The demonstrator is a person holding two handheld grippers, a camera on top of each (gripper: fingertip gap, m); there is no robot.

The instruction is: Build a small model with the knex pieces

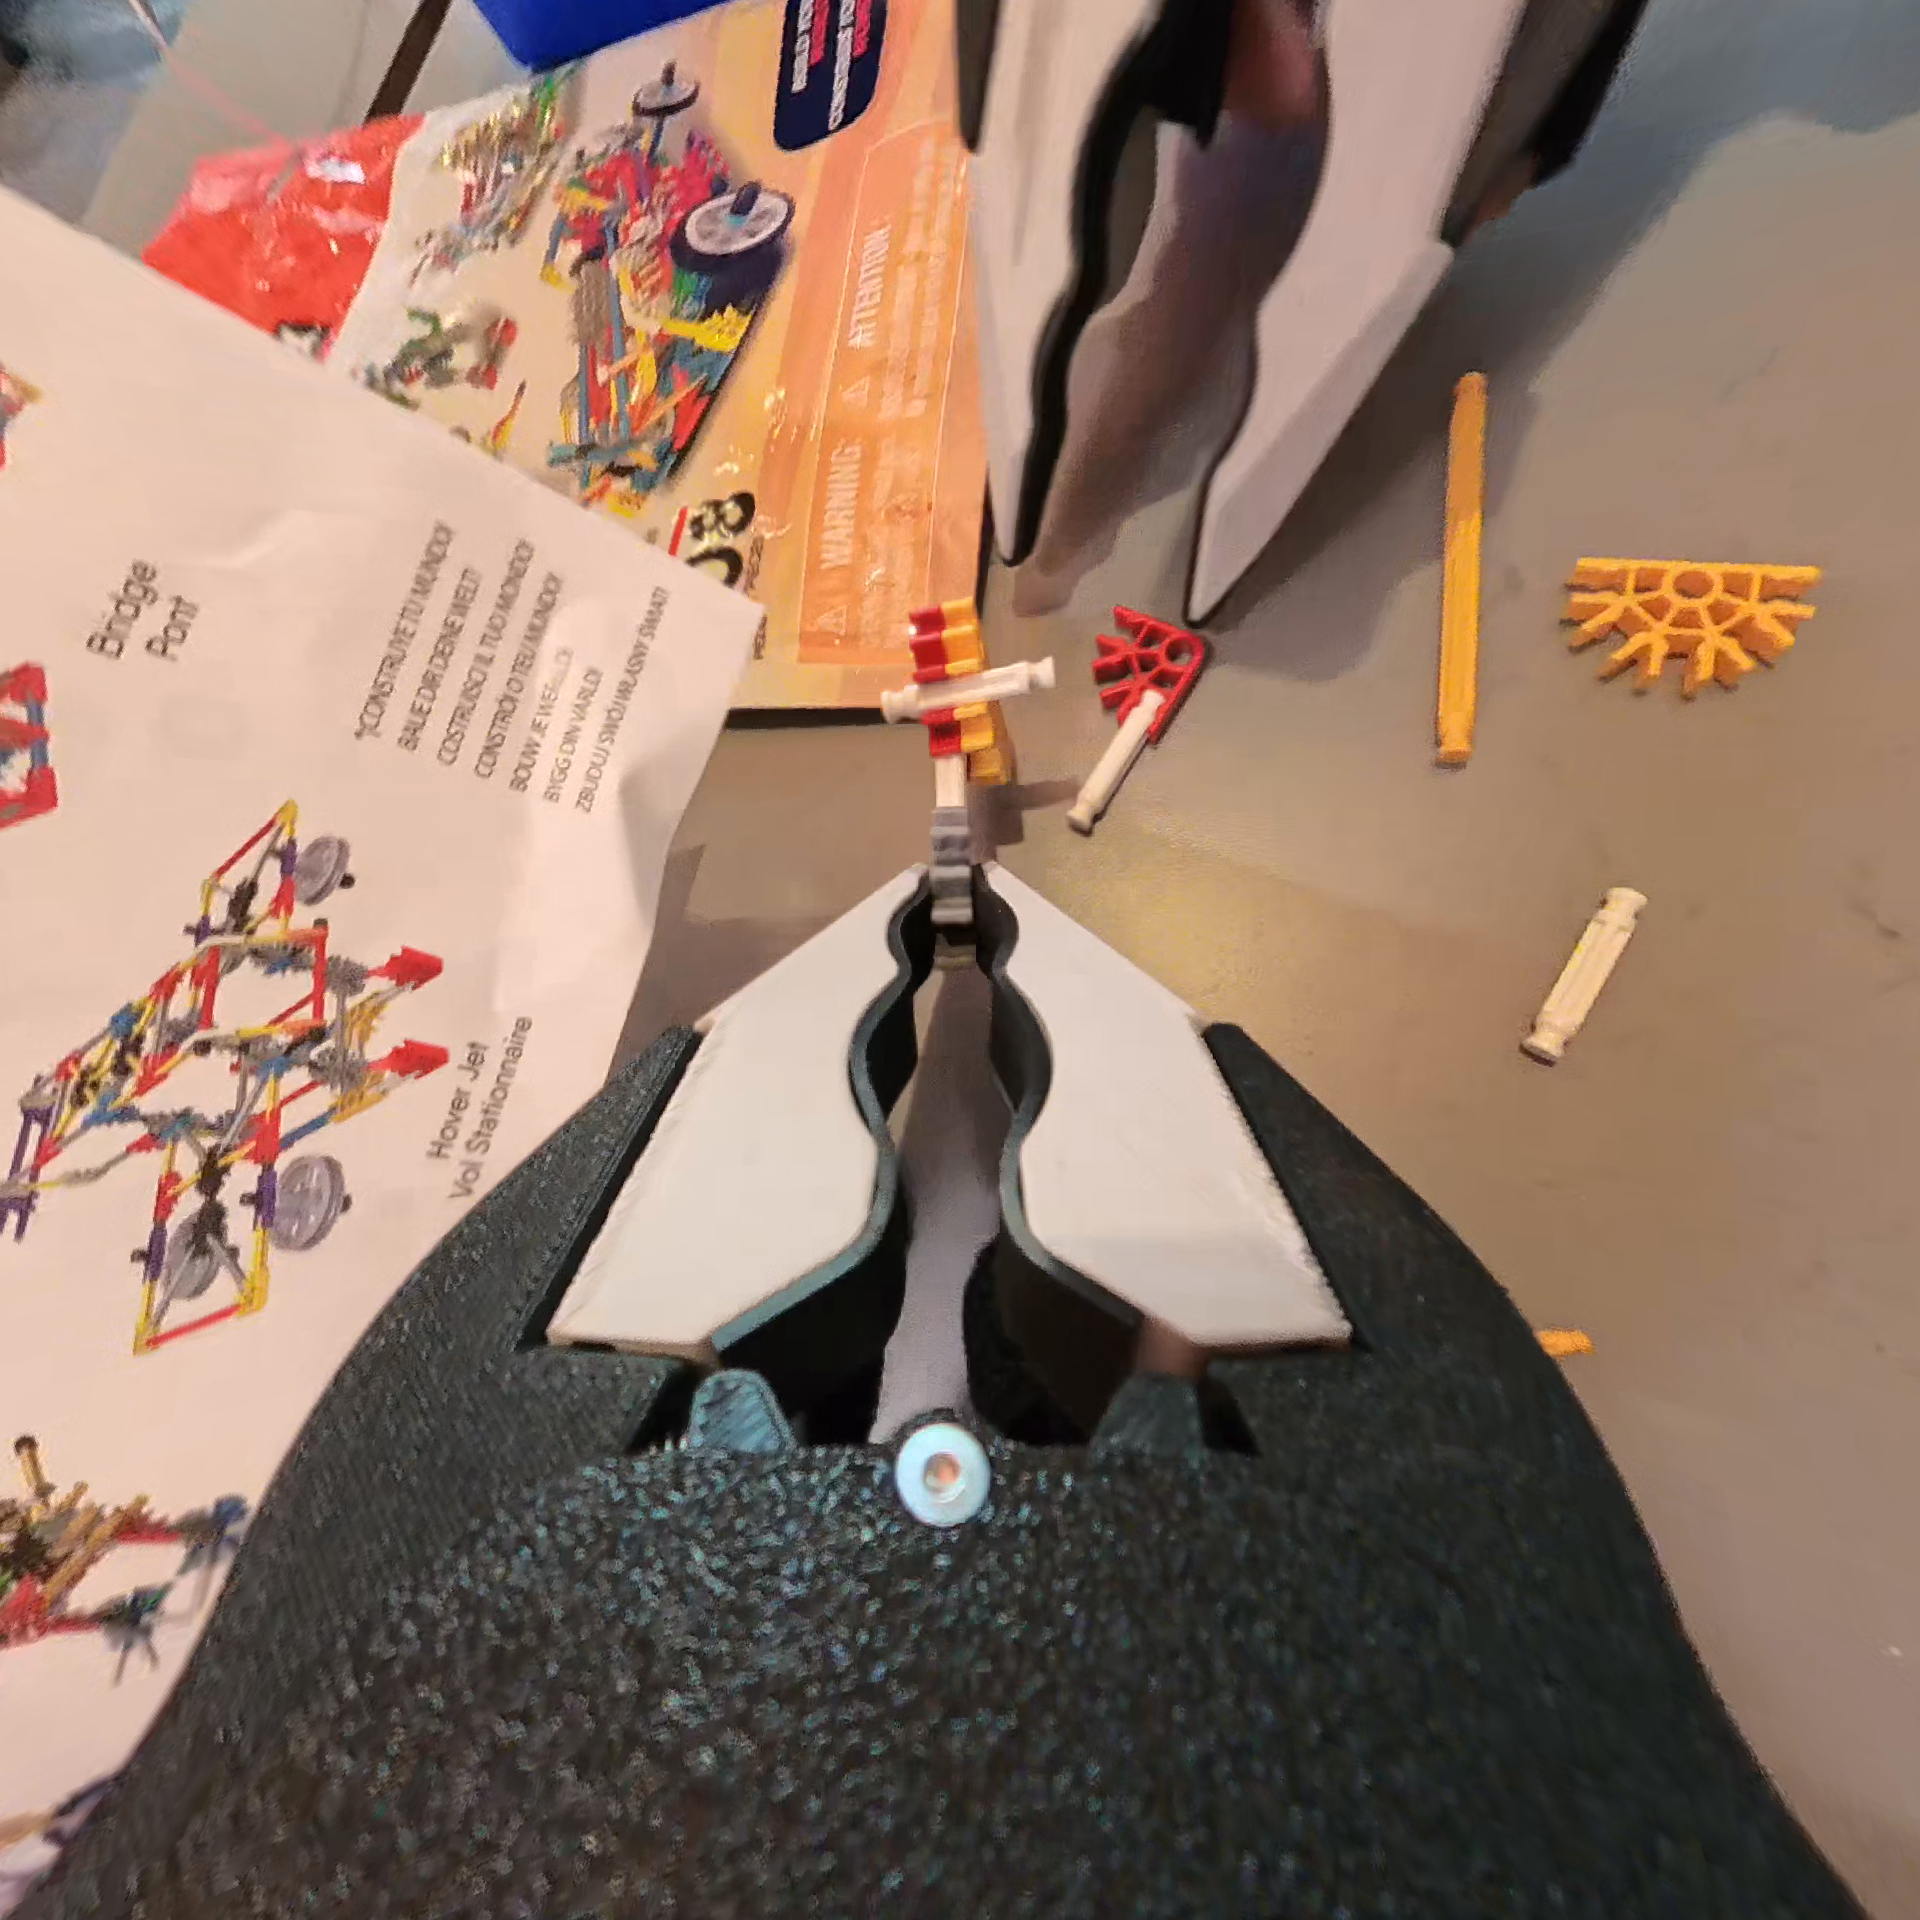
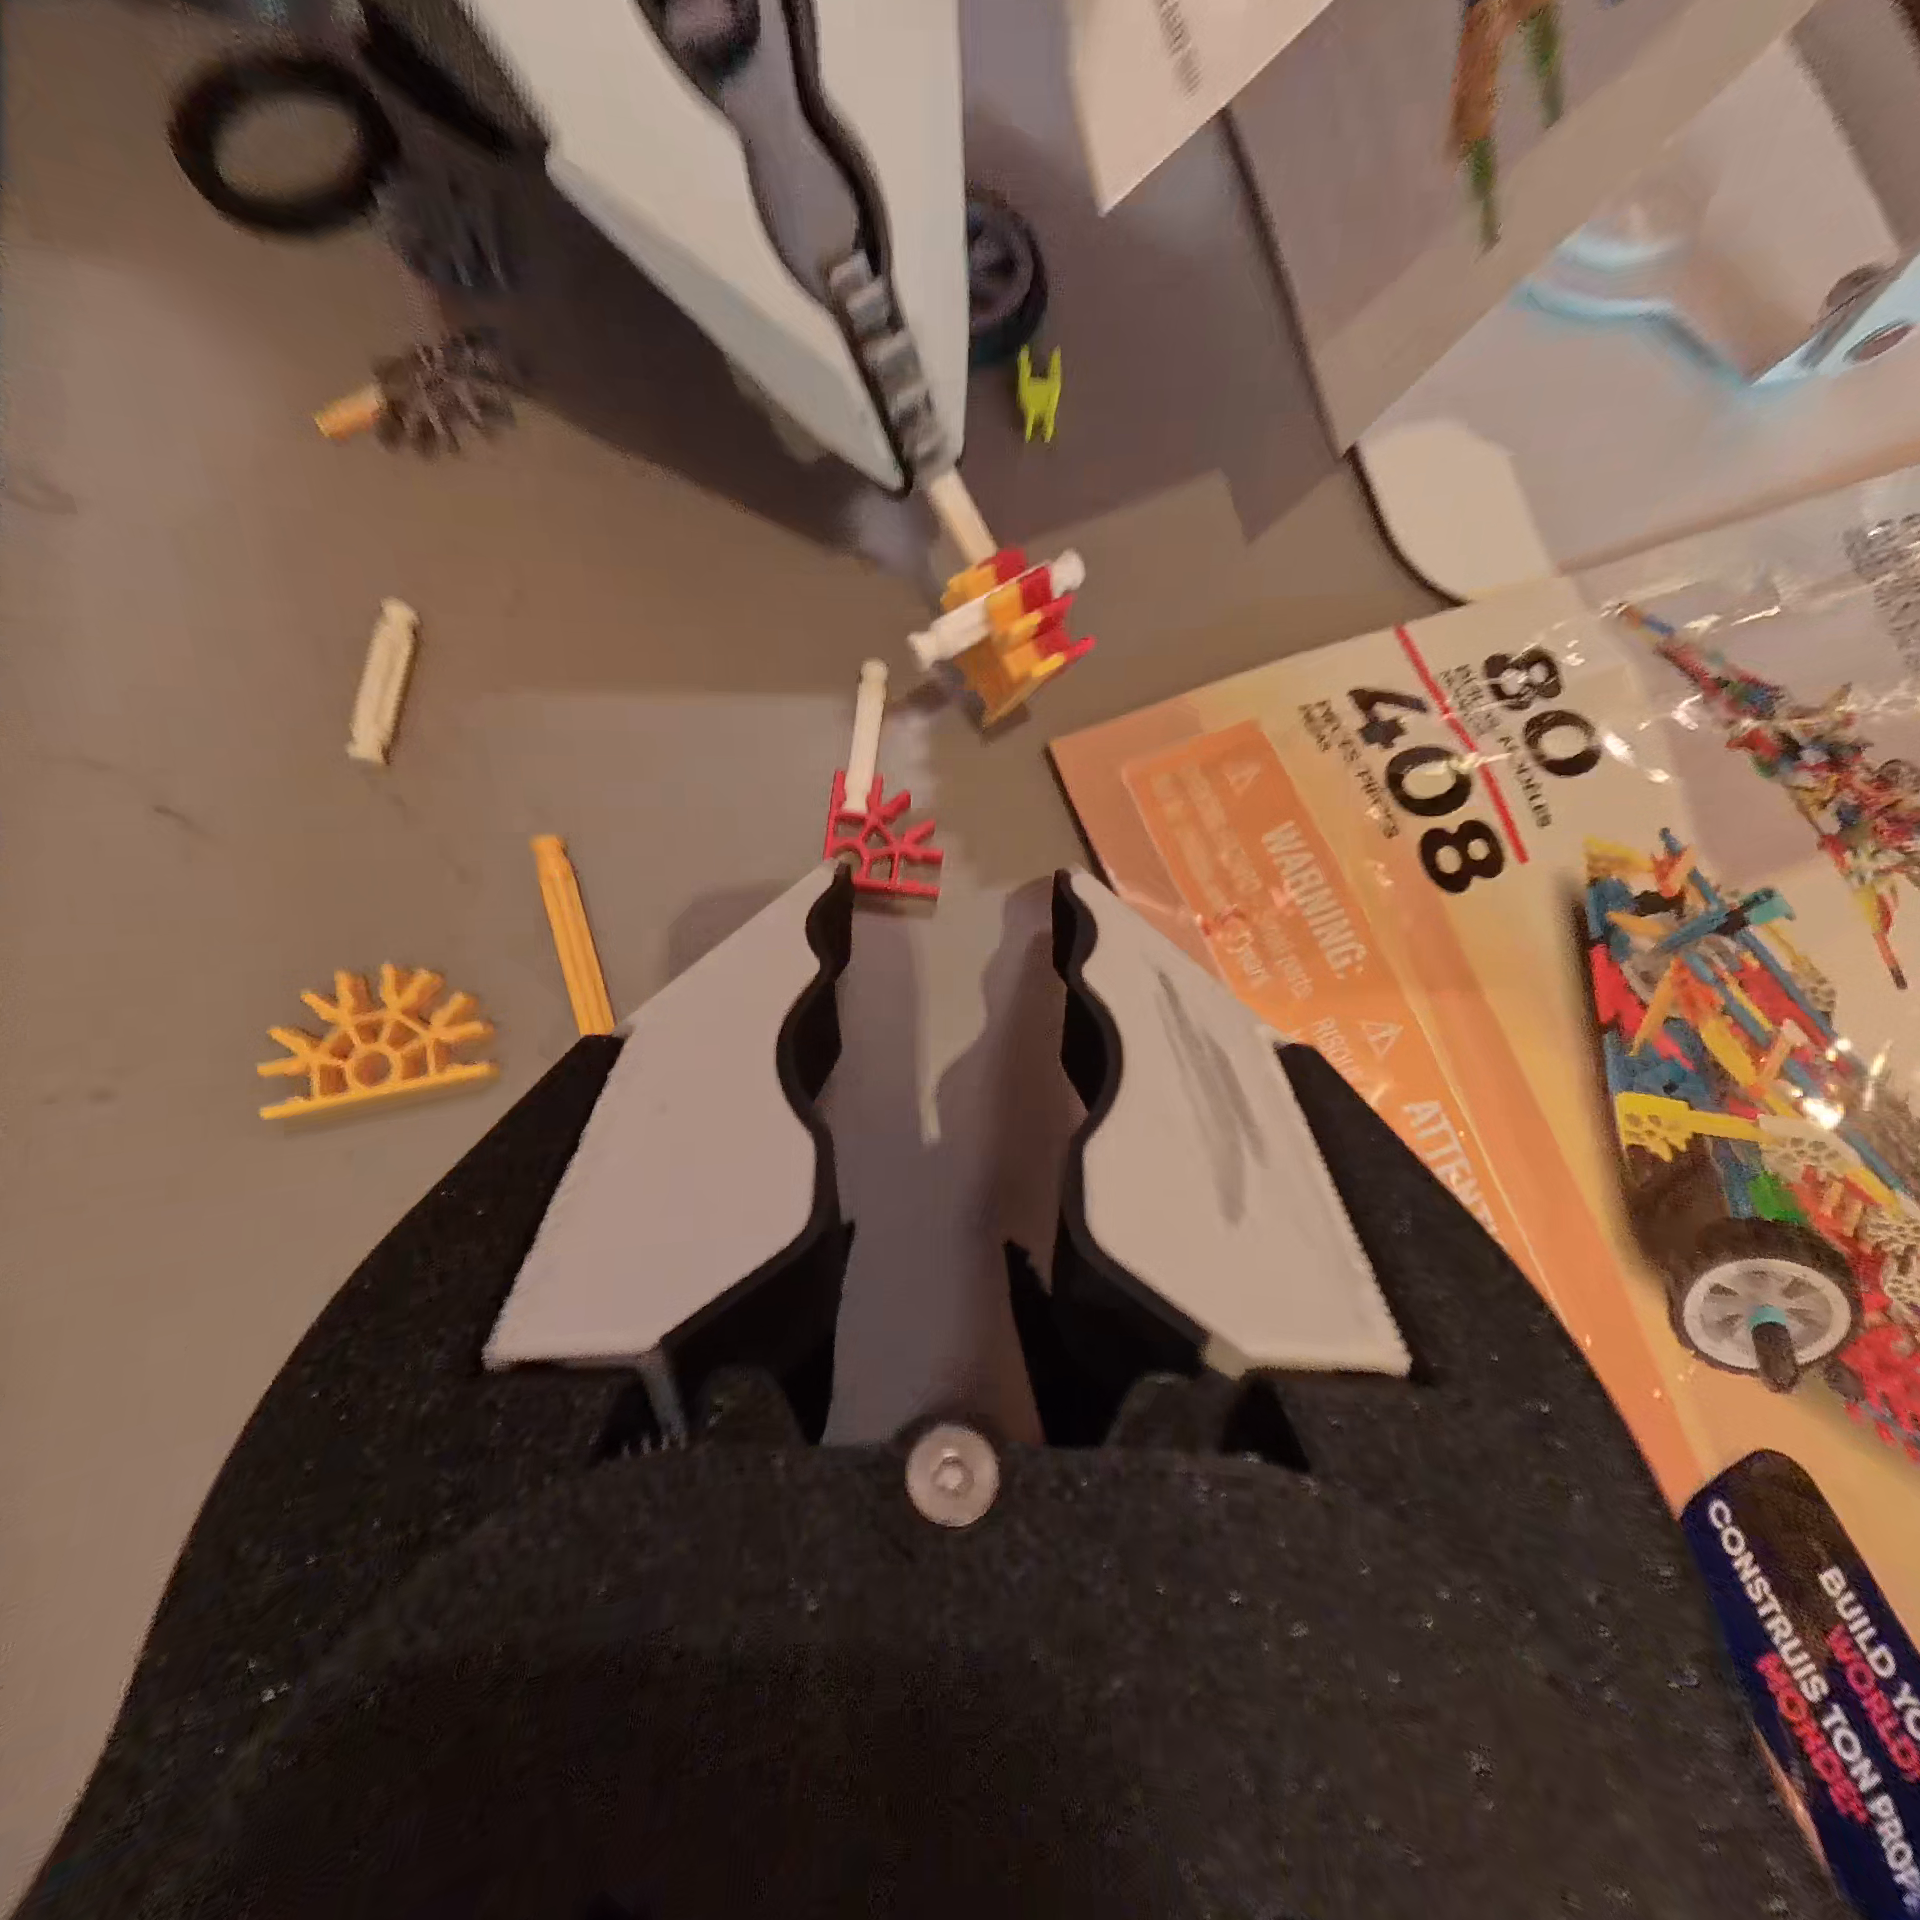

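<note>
My left gripper [image 1: 951, 883] is shut on a grey connector [image 1: 953, 868]. A short white rod rises from it to a stack of red and yellow connectors [image 1: 961, 686] crossed by another white rod. The assembly is held just above the grey table. It also shows in the right wrist view [image 2: 1013, 634], below the left gripper [image 2: 920, 473]. My right gripper [image 2: 948, 894] is open and empty. Its left fingertip is right next to a red connector with a white rod [image 2: 883, 836] lying on the table. In the left wrist view the right gripper [image 1: 1107, 582] hovers just above that red connector [image 1: 1143, 660].
A yellow rod [image 1: 1460, 571], a yellow half-round connector [image 1: 1694, 623] and a short white rod [image 1: 1584, 971] lie loose on the table. An instruction sheet [image 1: 312, 727], an orange kit package [image 2: 1455, 987] and a red bag [image 1: 270, 239] lie alongside. A black tyre [image 2: 275, 145] lies farther off.
</note>
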